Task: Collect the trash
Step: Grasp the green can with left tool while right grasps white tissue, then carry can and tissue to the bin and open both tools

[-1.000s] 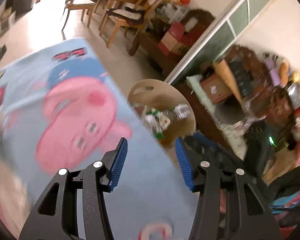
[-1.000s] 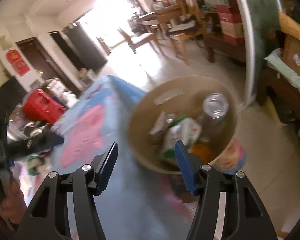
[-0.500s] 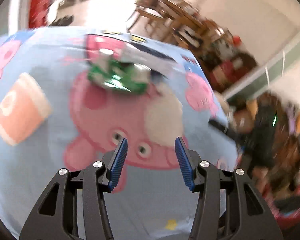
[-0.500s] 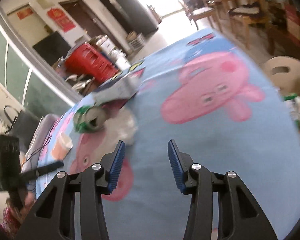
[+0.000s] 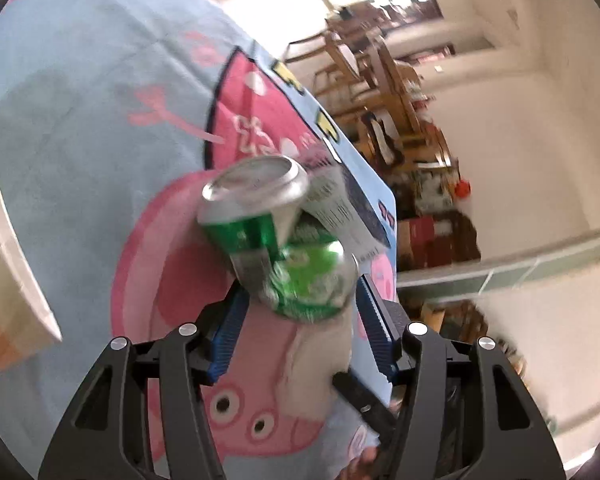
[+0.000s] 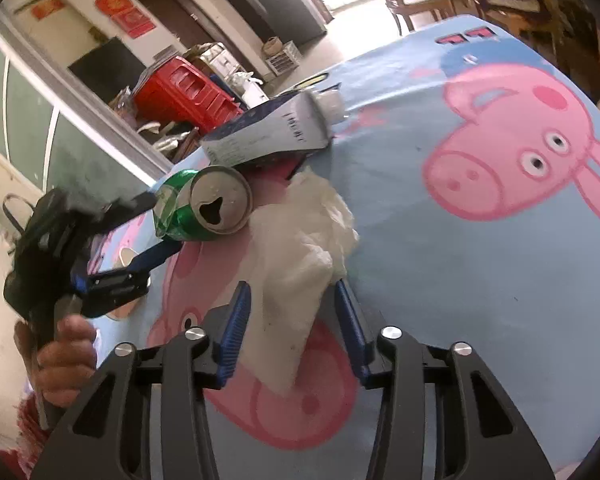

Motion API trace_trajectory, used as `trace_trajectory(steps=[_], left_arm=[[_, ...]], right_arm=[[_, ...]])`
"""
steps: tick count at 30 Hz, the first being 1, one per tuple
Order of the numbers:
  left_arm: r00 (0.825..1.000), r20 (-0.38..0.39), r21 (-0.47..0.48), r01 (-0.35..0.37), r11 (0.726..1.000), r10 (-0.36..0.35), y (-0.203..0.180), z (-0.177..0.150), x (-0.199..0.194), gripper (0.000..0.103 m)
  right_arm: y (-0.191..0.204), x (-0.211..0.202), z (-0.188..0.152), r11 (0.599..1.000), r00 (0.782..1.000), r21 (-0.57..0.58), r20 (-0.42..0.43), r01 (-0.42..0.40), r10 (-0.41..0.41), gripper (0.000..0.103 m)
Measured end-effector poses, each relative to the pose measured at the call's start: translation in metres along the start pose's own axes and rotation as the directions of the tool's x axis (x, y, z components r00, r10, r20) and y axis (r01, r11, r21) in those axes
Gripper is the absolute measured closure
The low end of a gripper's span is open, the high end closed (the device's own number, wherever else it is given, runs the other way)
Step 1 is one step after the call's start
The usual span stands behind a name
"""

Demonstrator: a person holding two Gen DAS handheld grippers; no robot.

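The left hand-held gripper [image 5: 298,326] straddles the crushed green can [image 5: 280,240], fingers spread and not yet clenched; the can lies on its side on the bench [image 6: 480,280]. Beside the can, the right hand-held gripper [image 6: 290,326] gapes around a white tissue [image 6: 300,256].

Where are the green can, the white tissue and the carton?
green can [image 6: 220,200], right wrist view, on its silver top.
white tissue [image 6: 300,248], right wrist view, on its crumpled middle.
carton [image 6: 272,132], right wrist view, on its printed side.

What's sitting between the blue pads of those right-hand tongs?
A crumpled white tissue lies between the right tongs' open pads, seen in the right wrist view.
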State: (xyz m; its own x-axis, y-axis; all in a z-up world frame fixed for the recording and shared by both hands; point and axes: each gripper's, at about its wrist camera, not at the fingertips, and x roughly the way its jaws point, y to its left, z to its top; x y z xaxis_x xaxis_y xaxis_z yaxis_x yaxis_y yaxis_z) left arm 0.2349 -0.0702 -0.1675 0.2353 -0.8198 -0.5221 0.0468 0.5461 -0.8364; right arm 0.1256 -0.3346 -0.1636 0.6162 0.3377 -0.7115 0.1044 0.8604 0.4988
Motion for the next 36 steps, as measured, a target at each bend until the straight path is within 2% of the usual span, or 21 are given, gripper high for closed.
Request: trace_trajectory(steps=[2, 3, 4, 6, 9, 16, 24, 32, 36], left_arm=[[1.0, -0.001, -0.013, -0.012, 1.0, 0.012, -0.001, 0.001, 0.011, 0.051], [1.0, 0.003, -0.015, -0.021, 1.0, 0.021, 0.001, -0.001, 0.011, 0.06], [1.0, 0.008, -0.016, -0.017, 1.0, 0.017, 0.002, -0.001, 0.013, 0.078], [1.0, 0.02, -0.024, 0.009, 1.0, -0.009, 0.007, 0.001, 0.01, 0.089], [0.999, 0.031, 0.027, -0.015, 1.0, 0.014, 0.0, -0.007, 0.001, 0.093], [0.999, 0.014, 0.239, -0.041, 0.97, 0.039, -0.031, -0.062, -0.043, 0.094], [0.997, -0.051, 0.313, -0.043, 0.949, 0.061, -0.035, -0.116, -0.073, 0.093], [0.986, -0.09, 0.387, -0.093, 0.917, 0.138, -0.047, -0.149, -0.058, 0.093], [0.98, -0.119, 0.421, -0.098, 0.902, 0.162, -0.064, -0.15, -0.034, 0.093]], right_arm=[[0.002, 0.004, -0.003, 1.0, 1.0, -0.009, -0.001, 0.012, -0.012, 0.101], [0.001, 0.005, -0.004, 1.0, 1.0, -0.007, -0.003, 0.004, -0.004, 0.101], [0.001, 0.004, -0.005, 1.0, 1.0, -0.001, -0.003, -0.003, 0.003, 0.101], [0.0, 0.001, -0.008, 1.0, 1.0, 0.01, -0.003, -0.011, 0.011, 0.101], [0.0, -0.01, -0.013, 0.999, 0.999, 0.016, 0.011, -0.032, 0.032, 0.101], [-0.001, -0.057, -0.035, 0.999, 0.996, 0.013, 0.073, -0.053, 0.051, 0.101], [0.004, -0.092, -0.065, 0.999, 0.994, -0.028, 0.104, -0.036, 0.039, 0.101], [0.003, -0.122, -0.078, 0.998, 0.986, -0.06, 0.164, 0.011, -0.001, 0.101], [-0.024, -0.122, -0.085, 1.0, 0.989, 0.015, 0.148, 0.013, -0.015, 0.101]])
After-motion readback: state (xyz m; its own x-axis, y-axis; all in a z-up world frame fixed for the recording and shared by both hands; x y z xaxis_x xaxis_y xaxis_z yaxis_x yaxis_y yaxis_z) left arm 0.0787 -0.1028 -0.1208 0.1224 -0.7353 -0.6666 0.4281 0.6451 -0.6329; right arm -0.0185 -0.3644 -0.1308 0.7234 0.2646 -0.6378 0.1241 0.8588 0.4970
